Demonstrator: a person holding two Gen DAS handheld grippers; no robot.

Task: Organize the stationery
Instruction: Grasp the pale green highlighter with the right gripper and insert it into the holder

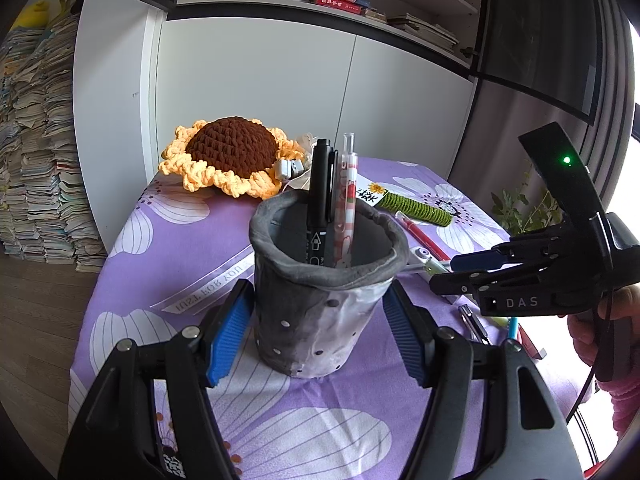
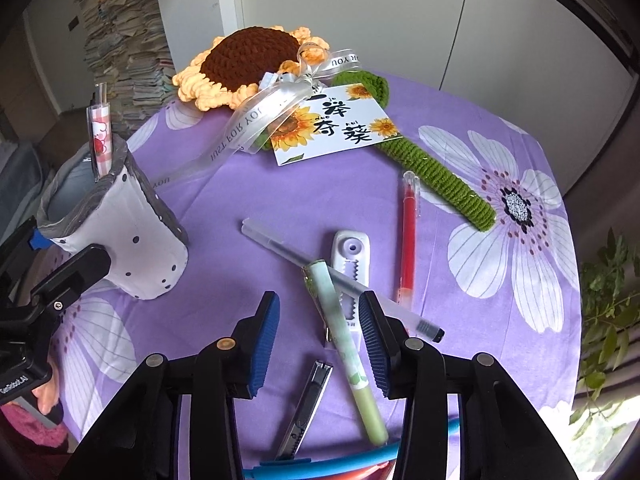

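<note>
A grey fabric pen holder (image 1: 326,292) stands on the purple cloth between the open fingers of my left gripper (image 1: 320,336), which do not press it. It holds a black marker (image 1: 320,200) and a pink patterned pen (image 1: 347,208). The holder also shows in the right wrist view (image 2: 120,232). My right gripper (image 2: 320,344) is open above a pale green pen (image 2: 344,340), not closed on it. Near it lie a clear pen (image 2: 288,252), a red pen (image 2: 409,240), a white correction tape (image 2: 352,256) and a utility knife (image 2: 308,408).
A crocheted sunflower (image 2: 248,60) with green stem (image 2: 440,176), ribbon and a card (image 2: 332,124) lies at the table's far side. Blue and red pens (image 2: 340,460) lie at the near edge. The right gripper shows in the left wrist view (image 1: 520,272).
</note>
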